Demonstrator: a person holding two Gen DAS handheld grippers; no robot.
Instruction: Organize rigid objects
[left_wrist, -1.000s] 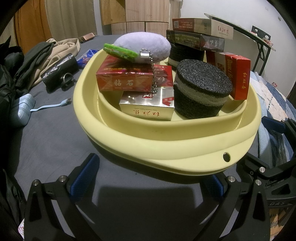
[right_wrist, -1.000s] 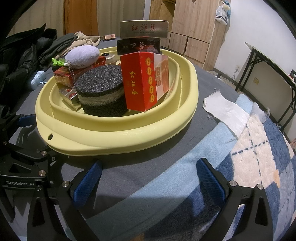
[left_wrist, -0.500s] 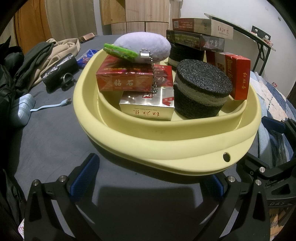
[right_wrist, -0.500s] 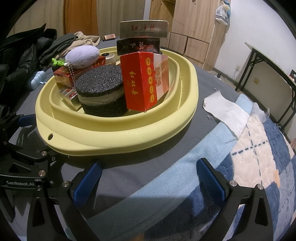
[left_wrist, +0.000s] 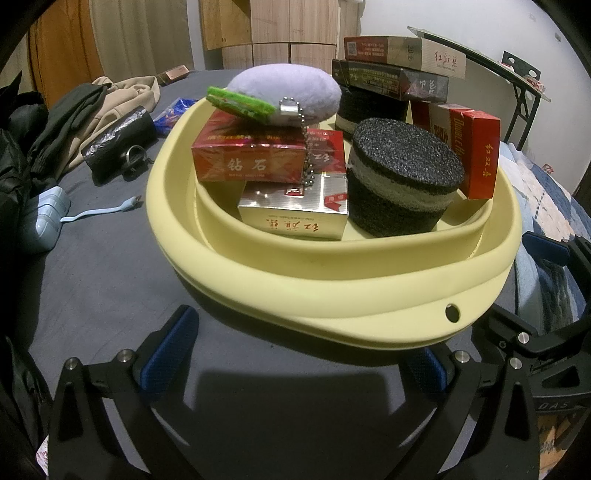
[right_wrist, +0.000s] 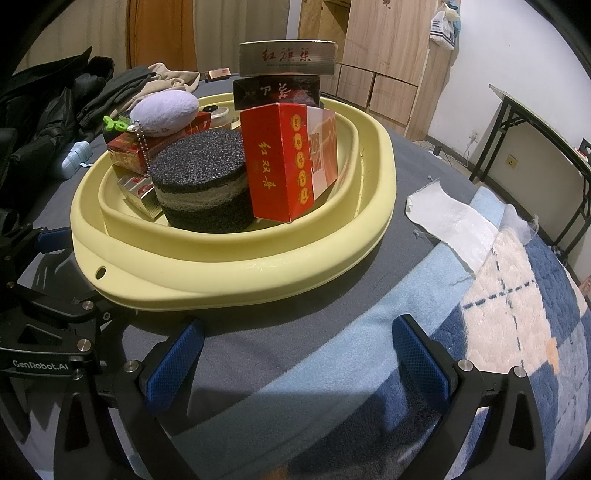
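Both wide apart — left gripper (left_wrist: 299, 350), right gripper (right_wrist: 295, 350) — empty.

One yellow basin (left_wrist: 332, 280), five cigarette boxes (left_wrist: 251, 162), two foam discs (left_wrist: 402, 184), one plush keychain (left_wrist: 288, 92).

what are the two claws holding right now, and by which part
Nothing is held. The left claw and right claw are both open and empty, just short of the yellow basin, not touching its rim.

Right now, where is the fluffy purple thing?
In the left wrist view, the purple plush sits atop the red box on the left side of the yellow basin, beside the black sponge.
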